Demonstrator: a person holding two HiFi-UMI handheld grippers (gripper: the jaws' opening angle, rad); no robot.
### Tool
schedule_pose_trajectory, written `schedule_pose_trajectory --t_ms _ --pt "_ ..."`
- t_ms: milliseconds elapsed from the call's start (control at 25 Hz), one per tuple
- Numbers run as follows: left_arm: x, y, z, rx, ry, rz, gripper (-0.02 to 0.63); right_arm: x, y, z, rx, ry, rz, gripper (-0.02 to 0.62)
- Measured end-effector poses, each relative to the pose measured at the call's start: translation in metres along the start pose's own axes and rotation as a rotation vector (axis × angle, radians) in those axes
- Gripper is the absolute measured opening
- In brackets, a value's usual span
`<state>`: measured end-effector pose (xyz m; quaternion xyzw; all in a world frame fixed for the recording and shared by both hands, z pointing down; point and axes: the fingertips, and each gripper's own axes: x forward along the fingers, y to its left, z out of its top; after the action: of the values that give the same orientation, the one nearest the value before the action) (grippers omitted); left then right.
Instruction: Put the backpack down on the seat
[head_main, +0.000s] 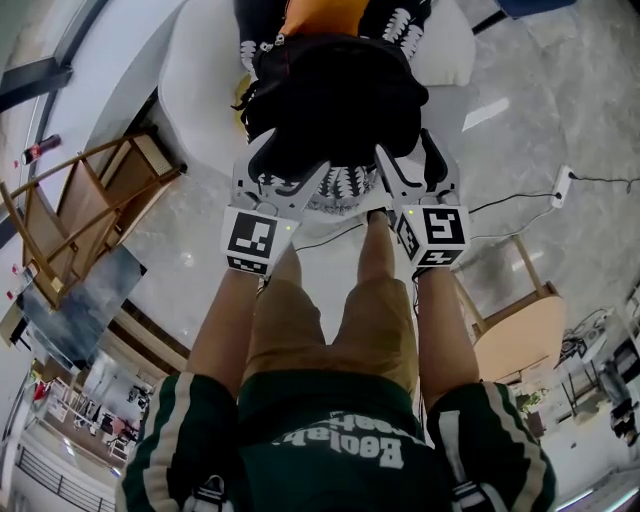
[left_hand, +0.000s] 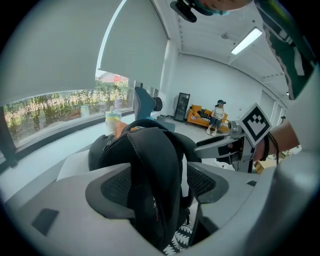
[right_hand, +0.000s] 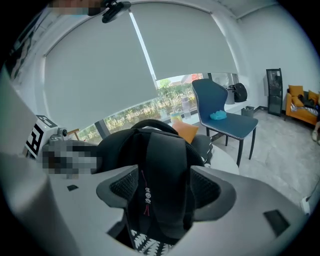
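Observation:
A black backpack (head_main: 330, 100) with an orange panel and white tooth-pattern trim rests on a white rounded seat (head_main: 200, 90) in front of me. My left gripper (head_main: 288, 170) stands at its near left side, and my right gripper (head_main: 410, 160) at its near right side. In the left gripper view a black shoulder strap (left_hand: 155, 170) runs between the wide-open jaws of the left gripper (left_hand: 157, 187), with a gap beside it. Another strap (right_hand: 162, 165) lies loose between the spread jaws of the right gripper (right_hand: 165, 187).
A wooden chair (head_main: 80, 210) lies tipped at the left and another wooden chair (head_main: 520, 330) stands at the right. A cable and power strip (head_main: 560, 185) cross the marble floor. A blue chair (right_hand: 225, 117) stands behind the seat. My legs (head_main: 330, 300) are close to the seat's edge.

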<state>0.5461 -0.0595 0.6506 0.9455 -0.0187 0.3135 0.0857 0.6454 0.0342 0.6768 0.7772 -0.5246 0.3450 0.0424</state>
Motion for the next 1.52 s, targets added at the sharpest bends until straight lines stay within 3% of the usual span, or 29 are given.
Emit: schedule_pose_trajectory --t_ms 240,440,640,680,760,800,920,1000,1160,1520 --pt "-0.015 -0.015 0.007 -0.001 -0.007 0.046 0.348 -0.035 -0.009 -0.003 0.006 -0.009 0.012 0.290" --pt "-0.028 -0.050 0.051 0.026 -0.049 0.037 0.345 -0.064 -0.003 0.031 -0.061 -0.051 0.080 0.288" --pt "-0.068 -0.081 0.111 0.064 -0.132 0.085 0.221 -0.103 0.017 0.074 -0.120 -0.117 0.123 0.285" --pt "-0.076 -0.085 0.121 0.070 -0.147 0.095 0.199 -0.109 0.021 0.082 -0.136 -0.126 0.124 0.266" --pt "-0.092 -0.091 0.134 0.076 -0.165 0.110 0.146 -0.122 0.028 0.097 -0.165 -0.147 0.108 0.119" --pt "-0.100 -0.094 0.139 0.076 -0.174 0.114 0.130 -0.130 0.032 0.104 -0.179 -0.159 0.102 0.082" --pt "-0.127 -0.102 0.152 0.093 -0.198 0.123 0.073 -0.155 0.051 0.119 -0.217 -0.191 0.108 0.042" --pt "-0.145 -0.105 0.156 0.114 -0.202 0.129 0.018 -0.171 0.068 0.122 -0.231 -0.207 0.117 0.034" --pt "-0.183 -0.107 0.152 0.154 -0.221 0.136 0.017 -0.193 0.112 0.120 -0.257 -0.233 0.104 0.034" --pt "-0.290 -0.097 0.128 0.144 -0.309 0.085 0.017 -0.241 0.214 0.109 -0.288 -0.285 0.011 0.034"
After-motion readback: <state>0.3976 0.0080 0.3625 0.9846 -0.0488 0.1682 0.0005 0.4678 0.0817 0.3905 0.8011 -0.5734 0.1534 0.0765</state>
